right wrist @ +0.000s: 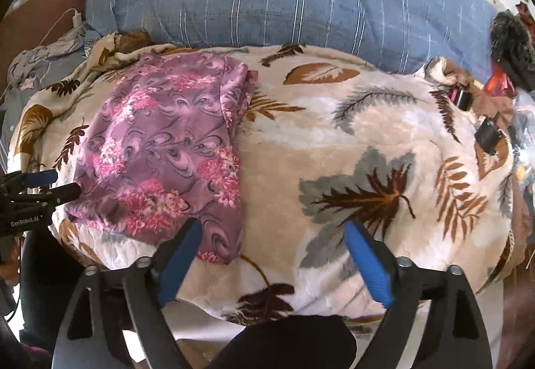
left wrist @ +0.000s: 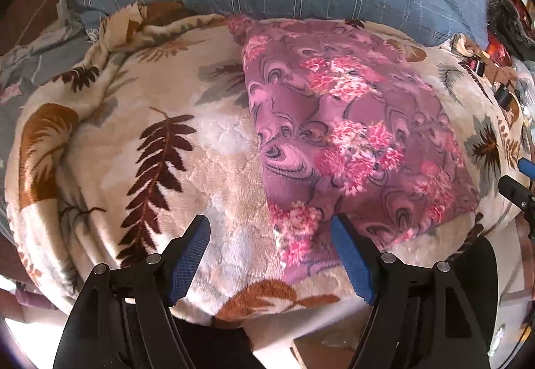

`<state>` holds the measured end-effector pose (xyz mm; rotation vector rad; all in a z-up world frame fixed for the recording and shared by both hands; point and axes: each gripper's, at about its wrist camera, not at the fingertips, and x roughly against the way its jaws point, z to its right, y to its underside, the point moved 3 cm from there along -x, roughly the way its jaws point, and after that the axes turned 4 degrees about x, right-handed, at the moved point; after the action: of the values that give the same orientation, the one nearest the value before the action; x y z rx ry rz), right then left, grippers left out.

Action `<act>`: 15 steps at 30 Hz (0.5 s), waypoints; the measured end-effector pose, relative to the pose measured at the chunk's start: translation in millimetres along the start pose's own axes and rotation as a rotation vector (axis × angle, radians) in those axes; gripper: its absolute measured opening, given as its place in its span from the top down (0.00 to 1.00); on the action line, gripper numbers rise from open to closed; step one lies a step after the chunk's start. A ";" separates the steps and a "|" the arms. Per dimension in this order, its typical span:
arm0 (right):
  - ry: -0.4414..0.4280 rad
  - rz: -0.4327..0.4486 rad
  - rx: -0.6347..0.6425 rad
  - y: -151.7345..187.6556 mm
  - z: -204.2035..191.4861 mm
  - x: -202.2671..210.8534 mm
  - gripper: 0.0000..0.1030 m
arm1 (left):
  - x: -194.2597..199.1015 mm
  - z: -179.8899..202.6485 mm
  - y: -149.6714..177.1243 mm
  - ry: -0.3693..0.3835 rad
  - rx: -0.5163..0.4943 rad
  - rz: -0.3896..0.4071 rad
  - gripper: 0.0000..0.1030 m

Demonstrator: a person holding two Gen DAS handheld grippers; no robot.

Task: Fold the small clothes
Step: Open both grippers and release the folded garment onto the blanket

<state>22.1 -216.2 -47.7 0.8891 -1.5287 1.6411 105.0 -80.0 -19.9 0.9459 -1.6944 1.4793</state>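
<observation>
A large blue checked pillow is seen lying across the far side of the bed, and against it a cream fleece blanket printed with leaves has been spread as the folding surface. On the blanket's left part, as seen from the right wrist, the purple floral garment is laid flat in a compact rectangle, apparently folded at least once, with doubled edges bunched at its far right corner; how many layers it holds cannot be told. It is probably placed there so that both hands can reach its near edge. Dark clutter is left at the blanket's right margin, too blurred to be named. The left gripper is held spread wide above the garment's near corner, nothing being pinched. The right gripper is likewise parted, with only blanket beneath its gap.
</observation>
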 end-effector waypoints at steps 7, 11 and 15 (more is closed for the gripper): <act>0.030 0.033 0.034 2.7 -15.7 4.2 0.03 | 29.8 -7.1 17.9 -0.012 -0.029 0.073 0.27; 0.030 0.039 0.061 2.3 -21.8 3.9 0.02 | 35.9 -17.1 18.5 -0.024 -0.009 0.077 0.27; 0.035 0.058 0.062 5.3 -25.0 6.3 0.02 | 38.3 -29.1 14.6 0.006 0.038 0.075 0.27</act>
<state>13.9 -191.2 -46.5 0.8518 -1.4998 1.7453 74.2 -53.1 9.3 0.9057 -1.7199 1.5666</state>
